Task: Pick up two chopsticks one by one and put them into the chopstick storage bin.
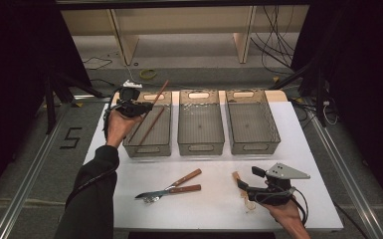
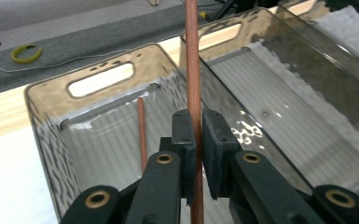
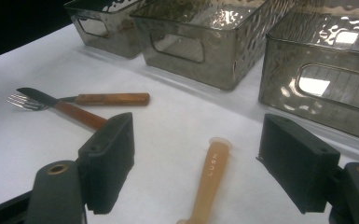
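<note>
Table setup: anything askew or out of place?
Nothing damaged or spilled. Two small oddities: the knife and fork lie crossed rather than side by side, and a chopstick in the left bin leans diagonally. The left tool holds a second chopstick above that bin.

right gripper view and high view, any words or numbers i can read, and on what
"LUSN": raised letters on the tan handle between the open right gripper jaws; a last letter may be hidden.
"5": black mark on the floor left of the table.
</note>
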Demonstrator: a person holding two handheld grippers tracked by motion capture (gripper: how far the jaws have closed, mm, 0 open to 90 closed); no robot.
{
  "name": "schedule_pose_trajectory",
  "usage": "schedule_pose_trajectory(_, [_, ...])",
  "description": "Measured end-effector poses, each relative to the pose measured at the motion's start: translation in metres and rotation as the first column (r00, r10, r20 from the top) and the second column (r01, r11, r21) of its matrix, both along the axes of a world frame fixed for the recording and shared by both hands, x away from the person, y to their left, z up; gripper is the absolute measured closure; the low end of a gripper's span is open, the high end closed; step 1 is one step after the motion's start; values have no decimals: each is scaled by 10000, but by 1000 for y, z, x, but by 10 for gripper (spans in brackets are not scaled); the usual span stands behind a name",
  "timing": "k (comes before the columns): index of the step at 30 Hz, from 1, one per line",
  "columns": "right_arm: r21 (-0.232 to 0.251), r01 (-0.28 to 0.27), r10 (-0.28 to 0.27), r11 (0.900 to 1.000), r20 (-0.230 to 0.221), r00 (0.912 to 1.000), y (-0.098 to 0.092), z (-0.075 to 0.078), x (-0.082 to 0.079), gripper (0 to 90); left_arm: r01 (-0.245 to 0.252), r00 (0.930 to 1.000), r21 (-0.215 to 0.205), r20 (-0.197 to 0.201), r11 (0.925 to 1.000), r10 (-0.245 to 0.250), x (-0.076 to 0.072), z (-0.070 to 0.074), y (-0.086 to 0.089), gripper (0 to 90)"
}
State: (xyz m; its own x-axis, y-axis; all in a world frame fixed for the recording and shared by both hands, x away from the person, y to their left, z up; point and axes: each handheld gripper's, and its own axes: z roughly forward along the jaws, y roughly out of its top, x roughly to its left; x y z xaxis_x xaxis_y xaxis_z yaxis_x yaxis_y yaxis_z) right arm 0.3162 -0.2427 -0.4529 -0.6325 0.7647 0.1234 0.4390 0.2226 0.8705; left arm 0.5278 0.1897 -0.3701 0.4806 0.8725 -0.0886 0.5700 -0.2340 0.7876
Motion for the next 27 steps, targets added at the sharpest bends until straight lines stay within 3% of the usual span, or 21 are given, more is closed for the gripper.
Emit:
schedule_pose_trajectory(18, [20,-48,49,10000,-54,10000,1,-1,0,274,-264,9996,-81,126,9996,265,12,-21,11,835])
schedule_pose_trajectory(27, [40,-26,27,10000,-88,10000,1,-1,0,274,-255,9997,101,63,9996,254,14,-33,12,834])
